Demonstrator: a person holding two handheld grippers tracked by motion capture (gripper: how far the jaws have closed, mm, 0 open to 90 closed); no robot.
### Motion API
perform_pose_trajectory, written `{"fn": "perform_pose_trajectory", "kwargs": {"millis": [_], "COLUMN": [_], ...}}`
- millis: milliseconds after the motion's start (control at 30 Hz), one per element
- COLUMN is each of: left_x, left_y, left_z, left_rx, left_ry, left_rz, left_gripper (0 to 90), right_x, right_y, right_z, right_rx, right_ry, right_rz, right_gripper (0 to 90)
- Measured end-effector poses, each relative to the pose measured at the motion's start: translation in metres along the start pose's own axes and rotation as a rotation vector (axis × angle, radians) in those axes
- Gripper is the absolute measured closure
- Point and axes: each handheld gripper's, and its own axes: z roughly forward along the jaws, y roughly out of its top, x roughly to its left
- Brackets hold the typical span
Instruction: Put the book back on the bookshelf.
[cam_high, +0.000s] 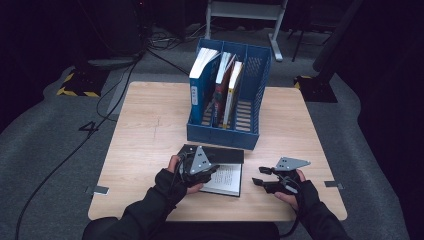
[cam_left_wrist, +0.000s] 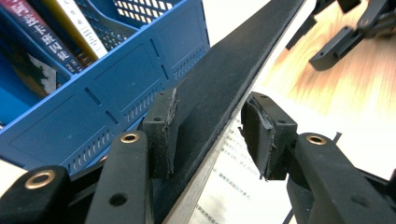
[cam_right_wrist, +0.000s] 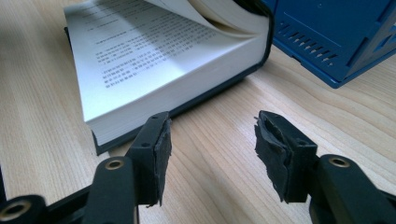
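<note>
Between the jaws of the left tool (cam_left_wrist: 210, 135) runs the raised black cover (cam_left_wrist: 224, 70) of an open book (cam_high: 222, 177); one pad lies against the cover's outer face, the other stands clear on the page side, so the jaws are set middling-wide around the cover without pinching it. The book lies flat on the wooden worktop (cam_high: 150, 125), just ahead of this tool and touching or nearly touching the blue file rack (cam_high: 227, 135) beyond it. Just ahead and to one side of the right tool (cam_right_wrist: 210, 149), its jaws apart and holding nothing, sits the book's thick page block (cam_right_wrist: 154, 88), with loose leaves arching above.

The step in hand looks like closing the book. To do it well, the left tool should swing the cover over in a smooth arc about the spine, keeping the loose leaves from folding under, while the right tool steadies the page block's edge.

Beyond both tools, the rack has three upright compartments: a thick blue-spined volume (cam_high: 202, 80) leans in one outer slot, several thinner books (cam_high: 227, 87) stand in the middle, and the other outer slot appears empty.
</note>
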Motion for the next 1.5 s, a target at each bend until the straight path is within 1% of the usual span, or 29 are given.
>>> {"fn": "perform_pose_trajectory", "kwargs": {"millis": [33,67,100,133,167,200,233,300,333,467,500,600,633,667,767,833,867,900,967,1000,1033,1100,1200,1267,1300,1367,1433,1500], "left_x": [0.002,0.002,0.006,0.008,0.009,0.009,0.013,0.014,0.015,0.020,0.021,0.024,0.025,0.026,0.030,0.032,0.032,0.033,0.035,0.036,0.036,0.034,0.034,0.034,0.035,0.035,0.034,0.031], "left_y": [-0.001,-0.001,-0.002,-0.003,-0.004,-0.004,-0.006,-0.007,-0.008,-0.012,-0.013,-0.015,-0.016,-0.017,-0.019,-0.020,-0.022,-0.022,-0.023,-0.023,-0.022,-0.022,-0.022,-0.023,-0.024,-0.028,-0.032,-0.034], "left_z": [-0.002,-0.002,-0.006,-0.008,-0.010,-0.010,-0.014,-0.016,-0.018,-0.023,-0.024,-0.027,-0.029,-0.030,-0.033,-0.035,-0.035,-0.036,-0.037,-0.036,-0.034,-0.033,-0.034,-0.035,-0.036,-0.040,-0.043,-0.046], "left_rx": [-0.010,-0.010,-0.022,-0.031,-0.037,-0.037,-0.053,-0.056,-0.060,-0.085,-0.089,-0.102,-0.107,-0.114,-0.132,-0.141,-0.152,-0.153,-0.161,-0.162,-0.158,-0.159,-0.161,-0.170,-0.177,-0.197,-0.205,-0.201], "left_ry": [-0.002,-0.002,-0.009,-0.011,-0.015,-0.015,-0.026,-0.029,-0.031,-0.042,-0.045,-0.052,-0.055,-0.060,-0.067,-0.068,-0.074,-0.077,-0.082,-0.091,-0.089,-0.093,-0.094,-0.097,-0.100,-0.113,-0.112,-0.101], "left_rz": [-0.015,-0.015,-0.039,-0.052,-0.061,-0.061,-0.077,-0.081,-0.085,-0.115,-0.118,-0.132,-0.134,-0.146,-0.169,-0.174,-0.188,-0.187,-0.192,-0.195,-0.186,-0.192,-0.191,-0.198,-0.202,-0.215,-0.212,-0.198], "left_gripper": [56.7,56.7,56.7,56.7,56.7,56.7,56.7,56.7,56.7,56.6,56.6,56.6,56.6,56.6,56.5,56.5,56.5,56.5,56.5,56.4,56.4,56.4,56.4,56.4,56.4,56.4,56.2,56.0], "right_x": [0.000,-0.001,-0.001,-0.001,-0.001,0.000,0.000,0.001,0.002,0.004,0.005,0.006,0.006,0.006,0.008,0.012,0.014,0.016,0.019,0.020,0.020,0.022,0.021,0.023,0.024,0.027,0.030,0.032], "right_y": [0.000,0.001,0.001,0.001,0.002,0.002,0.003,0.004,0.005,0.010,0.010,0.011,0.011,0.012,0.016,0.018,0.019,0.020,0.023,0.023,0.024,0.024,0.023,0.024,0.025,0.028,0.032,0.036], "right_z": [0.000,0.001,0.002,0.003,0.004,0.005,0.007,0.008,0.010,0.016,0.019,0.026,0.026,0.028,0.033,0.037,0.040,0.043,0.048,0.049,0.049,0.049,0.048,0.043,0.041,0.036,0.034,0.032], "right_rx": [-0.002,0.001,0.005,0.008,0.009,0.011,0.014,0.015,0.018,0.022,0.032,0.044,0.044,0.044,0.040,0.038,0.041,0.042,0.037,0.028,0.014,0.009,-0.005,-0.045,-0.062,-0.099,-0.121,-0.144], "right_ry": [0.004,0.005,0.003,0.000,0.004,0.007,0.003,0.002,0.012,0.019,0.018,0.019,0.019,0.018,0.028,0.042,0.041,0.047,0.062,0.066,0.078,0.073,0.086,0.085,0.093,0.093,0.092,0.091], "right_rz": [0.004,0.001,0.000,-0.001,-0.001,-0.006,-0.011,-0.014,-0.021,-0.039,-0.047,-0.056,-0.056,-0.058,-0.063,-0.074,-0.081,-0.090,-0.093,-0.089,-0.086,-0.091,-0.082,-0.077,-0.072,-0.074,-0.073,-0.071], "right_gripper": [46.2,46.2,46.2,46.2,46.1,46.2,46.1,46.1,45.9,45.3,44.7,42.7,42.7,41.7,38.5,37.0,36.1,35.1,34.0,33.1,33.2,34.1,35.2,37.5,38.5,38.5,38.8,40.5]}}
